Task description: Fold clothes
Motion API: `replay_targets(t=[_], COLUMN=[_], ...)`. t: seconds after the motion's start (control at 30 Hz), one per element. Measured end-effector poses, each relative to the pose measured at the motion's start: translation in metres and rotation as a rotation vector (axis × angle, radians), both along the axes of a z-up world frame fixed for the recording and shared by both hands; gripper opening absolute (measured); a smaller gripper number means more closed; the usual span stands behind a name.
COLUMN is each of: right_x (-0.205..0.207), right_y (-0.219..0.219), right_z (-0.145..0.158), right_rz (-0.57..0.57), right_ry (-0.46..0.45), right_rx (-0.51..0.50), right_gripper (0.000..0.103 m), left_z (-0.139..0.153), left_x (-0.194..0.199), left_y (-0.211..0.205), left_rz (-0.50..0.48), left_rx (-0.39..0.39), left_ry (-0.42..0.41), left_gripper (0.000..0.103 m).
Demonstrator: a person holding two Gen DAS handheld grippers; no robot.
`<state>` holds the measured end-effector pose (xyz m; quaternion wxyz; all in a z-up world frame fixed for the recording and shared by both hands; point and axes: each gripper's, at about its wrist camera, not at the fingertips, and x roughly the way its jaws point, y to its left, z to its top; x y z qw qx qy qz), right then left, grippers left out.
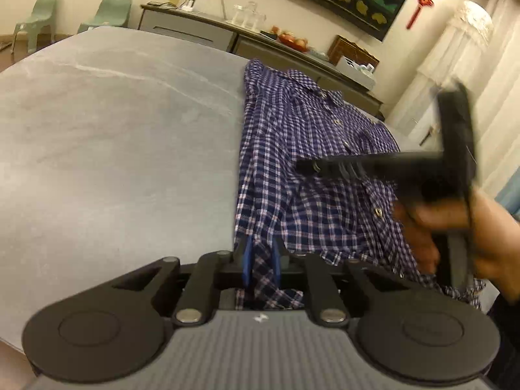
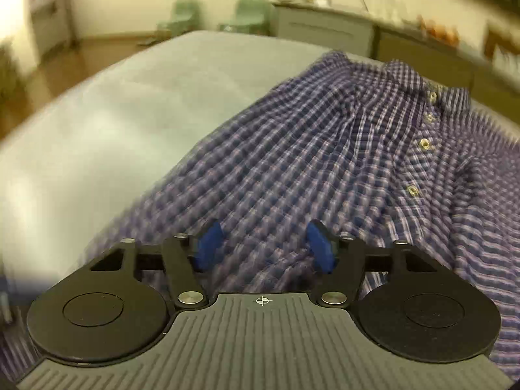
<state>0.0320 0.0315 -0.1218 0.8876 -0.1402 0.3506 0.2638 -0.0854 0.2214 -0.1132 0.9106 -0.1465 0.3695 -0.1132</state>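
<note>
A blue-and-white checked shirt [image 1: 292, 123] lies buttoned, front up, on the right part of the grey table [image 1: 113, 130], collar toward the far end. My left gripper [image 1: 261, 260] is at the shirt's near left hem. Its blue pads stand narrowly apart, and a strip of the cloth lies loose between them. My right gripper [image 1: 312, 166], blurred, is held by a hand [image 1: 455, 221] over the shirt's right side. In the right wrist view the right gripper [image 2: 265, 247] stands wide open just above the shirt [image 2: 292, 162], with nothing pinched between its pads.
A long sideboard [image 1: 195, 29] with glassware and fruit runs along the far wall. Two pale green chairs [image 1: 110, 9] stand at the back left. White curtains [image 1: 461, 74] hang at the right. Bare grey table top [image 2: 97, 130] lies to the left of the shirt.
</note>
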Motion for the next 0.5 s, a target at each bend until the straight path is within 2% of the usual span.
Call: replay_targets(t=[0.03, 0.07, 0.13, 0.23, 0.27, 0.33, 0.43, 0.5], right_x=[-0.016, -0.030, -0.055, -0.087, -0.092, -0.100, -0.100, -0.107], right_y=[-0.007, -0.021, -0.053, -0.130, -0.162, -0.231, -0.302, -0.322], right_z=[0.004, 0.011, 0.024, 0.035, 0.034, 0.026, 0.007, 0.004], right_rz=[0.015, 0.023, 0.031, -0.057, -0.140, -0.330, -0.543, -0.558], right_ry=[-0.042, -0.047, -0.040, -0.044, -0.040, -0.003, 0.158, 0.199], right_rx=[-0.026, 0.002, 0.063, 0.158, 0.206, 0.317, 0.476, 0.571], right_gripper=[0.065, 0.066, 0.076, 0.085, 0.087, 0.087, 0.085, 0.084], left_z=[0.001, 0.001, 0.003, 0.008, 0.009, 0.009, 0.007, 0.006], left_x=[-0.003, -0.006, -0.016, -0.035, -0.042, -0.055, -0.068, -0.072], left_y=[-0.001, -0.002, 0.000, 0.009, 0.014, 0.027, 0.042, 0.047], left_rz=[-0.009, -0.019, -0.029, 0.016, 0.036, 0.088, 0.143, 0.173], left_rx=[0.013, 0.024, 0.025, 0.010, -0.004, -0.077, -0.185, -0.227], left_ry=[-0.001, -0.001, -0.002, -0.010, -0.009, 0.009, 0.056, 0.081], left_gripper=[0.017, 0.018, 0.026, 0.048, 0.057, 0.060, 0.062, 0.063])
